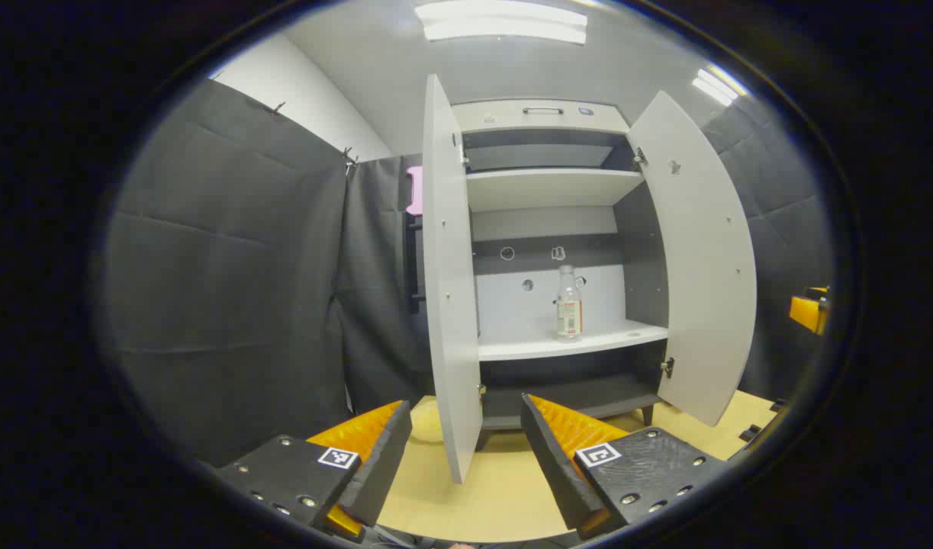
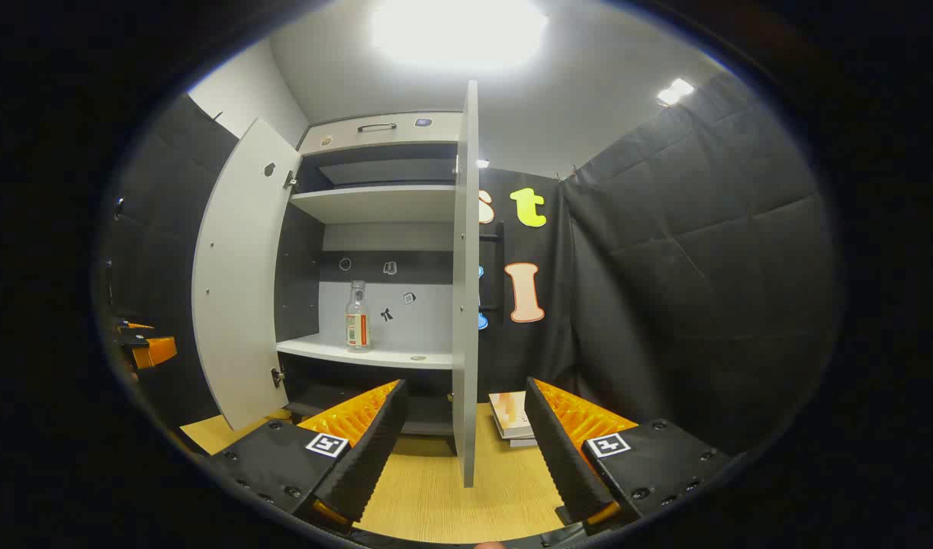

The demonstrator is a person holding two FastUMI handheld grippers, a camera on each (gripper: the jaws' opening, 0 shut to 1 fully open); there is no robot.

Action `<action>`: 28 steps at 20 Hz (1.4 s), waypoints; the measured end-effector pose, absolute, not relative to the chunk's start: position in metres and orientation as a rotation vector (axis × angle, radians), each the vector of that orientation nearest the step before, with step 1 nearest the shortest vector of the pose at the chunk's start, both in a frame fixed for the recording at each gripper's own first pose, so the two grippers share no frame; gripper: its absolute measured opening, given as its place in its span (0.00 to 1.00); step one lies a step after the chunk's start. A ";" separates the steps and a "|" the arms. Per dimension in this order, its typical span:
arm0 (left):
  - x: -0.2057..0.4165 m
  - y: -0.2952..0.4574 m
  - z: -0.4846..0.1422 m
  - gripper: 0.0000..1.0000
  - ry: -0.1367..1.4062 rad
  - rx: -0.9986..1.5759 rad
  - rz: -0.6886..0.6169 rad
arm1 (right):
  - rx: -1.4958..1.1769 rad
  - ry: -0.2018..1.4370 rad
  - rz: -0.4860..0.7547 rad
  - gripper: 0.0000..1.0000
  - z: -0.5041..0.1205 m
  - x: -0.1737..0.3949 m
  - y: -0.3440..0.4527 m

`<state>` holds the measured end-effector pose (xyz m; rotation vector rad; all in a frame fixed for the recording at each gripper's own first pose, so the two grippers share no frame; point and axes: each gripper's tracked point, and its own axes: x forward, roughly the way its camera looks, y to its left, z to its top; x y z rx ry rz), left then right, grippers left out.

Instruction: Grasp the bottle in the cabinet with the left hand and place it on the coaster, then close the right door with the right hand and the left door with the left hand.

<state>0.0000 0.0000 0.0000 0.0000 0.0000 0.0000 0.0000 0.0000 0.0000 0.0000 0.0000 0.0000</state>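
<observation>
A clear bottle (image 1: pixel 567 303) with a red-and-white label stands upright on the cabinet's lower white shelf (image 1: pixel 573 345), right of centre. The same bottle (image 2: pixel 357 316) appears in the right gripper view. Both cabinet doors hang wide open: the left door (image 1: pixel 449 305) and the right door (image 1: pixel 702 259). My left gripper (image 1: pixel 466 408) is open, low over the table and well short of the cabinet, with the left door's edge between its fingers' line of sight. My right gripper (image 2: pixel 466 387) is open too, facing the right door (image 2: pixel 464 305) edge-on. A pale round disc (image 1: pixel 426 422), possibly the coaster, lies behind the left door.
The cabinet stands on a wooden table (image 1: pixel 504 488). A small flat stack (image 2: pixel 512 415) lies on the table right of the right door. The other gripper pokes in at the edge of each view (image 1: pixel 809 311) (image 2: pixel 147 345). Black padded walls enclose the booth.
</observation>
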 end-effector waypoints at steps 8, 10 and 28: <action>0.002 0.005 0.003 0.89 -0.012 0.010 0.011 | -0.001 -0.016 0.001 0.97 0.007 -0.003 0.000; 0.003 0.006 0.004 0.89 -0.016 0.014 0.014 | 0.002 -0.019 0.005 0.97 0.008 -0.002 0.001; 0.032 -0.056 0.018 0.89 -0.016 -0.014 -0.007 | -0.010 -0.006 0.048 0.97 -0.007 0.029 -0.030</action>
